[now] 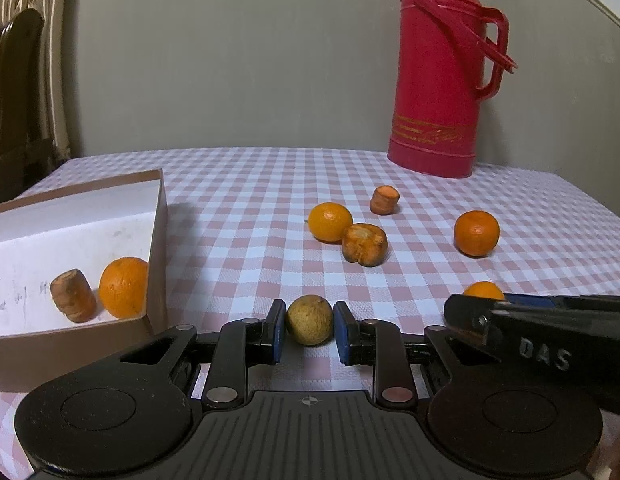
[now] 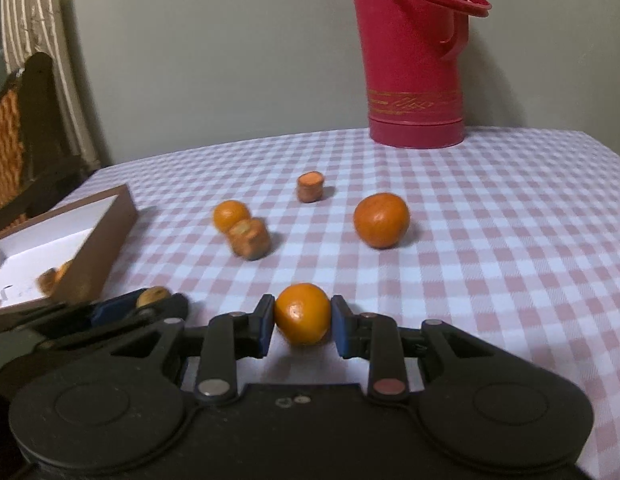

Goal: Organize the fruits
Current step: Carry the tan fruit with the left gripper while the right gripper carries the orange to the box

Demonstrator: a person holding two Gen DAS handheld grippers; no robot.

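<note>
Both hands were loaded, so I read this as mid-sort: pickups done, drop into the shallow brown cardboard box with white lining (image 1: 76, 236) not yet made. My left gripper (image 1: 309, 326) had its blue pads pinched on a dull yellow-brown round fruit (image 1: 310, 320), low over the pink-and-white checked tablecloth (image 1: 238, 208), just right of the box's near corner. My right gripper (image 2: 303, 316) was clamped on a small glossy orange citrus (image 2: 303, 314), further right of the box, beside the left one. Inside the box: one orange citrus (image 1: 123, 286) and one brown stubby carrot-like chunk (image 1: 73, 295), touching or nearly so. Loose right of the box: an orange citrus (image 1: 330, 222) pressed against a knobbly orange-brown chunk (image 1: 365, 244), a small cut orange stub (image 1: 385, 199) behind them, another orange citrus (image 1: 477, 233) furthest from the box. Tall red plastic thermos flask (image 1: 442, 76) stood at the back, well away. My judgement on the next move: lift left over the box wall, release on bare lining clear of the two pieces inside; right follows. Hard to read: right wrist view was motion-blurred, the box contents there were smears; I couldn't tell whether either held fruit touched the cloth; the right gripper's body hid most of its citrus in the left view.
</note>
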